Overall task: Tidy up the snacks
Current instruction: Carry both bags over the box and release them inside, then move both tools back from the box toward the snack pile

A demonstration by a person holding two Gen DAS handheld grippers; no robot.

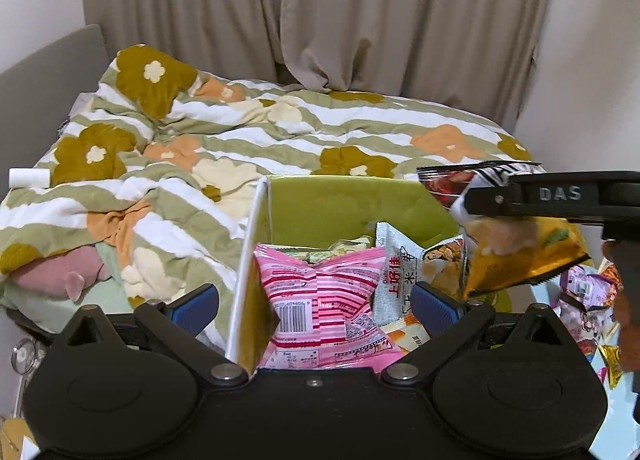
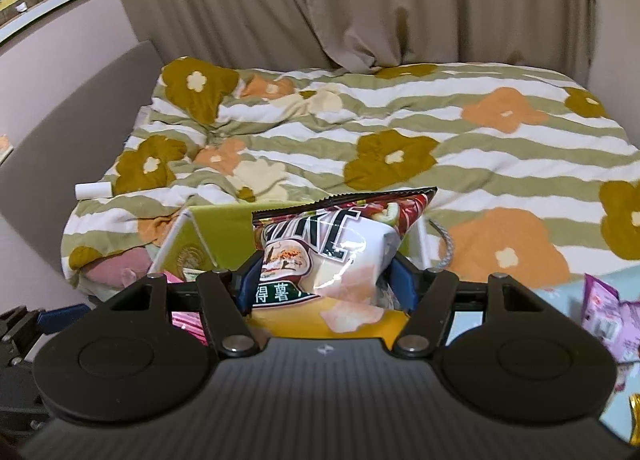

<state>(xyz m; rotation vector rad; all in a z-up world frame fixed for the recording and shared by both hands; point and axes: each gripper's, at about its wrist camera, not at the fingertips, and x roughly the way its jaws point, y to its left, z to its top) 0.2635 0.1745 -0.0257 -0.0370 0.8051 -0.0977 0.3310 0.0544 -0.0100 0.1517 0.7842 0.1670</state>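
Observation:
A green box [image 1: 320, 203] stands in front of me, holding a pink striped snack bag [image 1: 320, 296], a white bag with red characters [image 1: 396, 272] and other packets. My left gripper [image 1: 316, 306] is open, its blue pads on either side of the box's left wall and the pink bag. My right gripper [image 2: 320, 280] is shut on a white, red and yellow chip bag [image 2: 332, 244] and holds it above the box [image 2: 224, 223]. The same chip bag [image 1: 516, 252] hangs over the box's right side in the left wrist view.
A bed with a flowered quilt [image 1: 280, 131] lies behind the box. Loose purple and gold snack packets [image 1: 588, 300] lie on a light blue surface at the right. A white tube [image 1: 28, 177] rests on the quilt's left edge. Curtains [image 1: 320, 11] hang behind.

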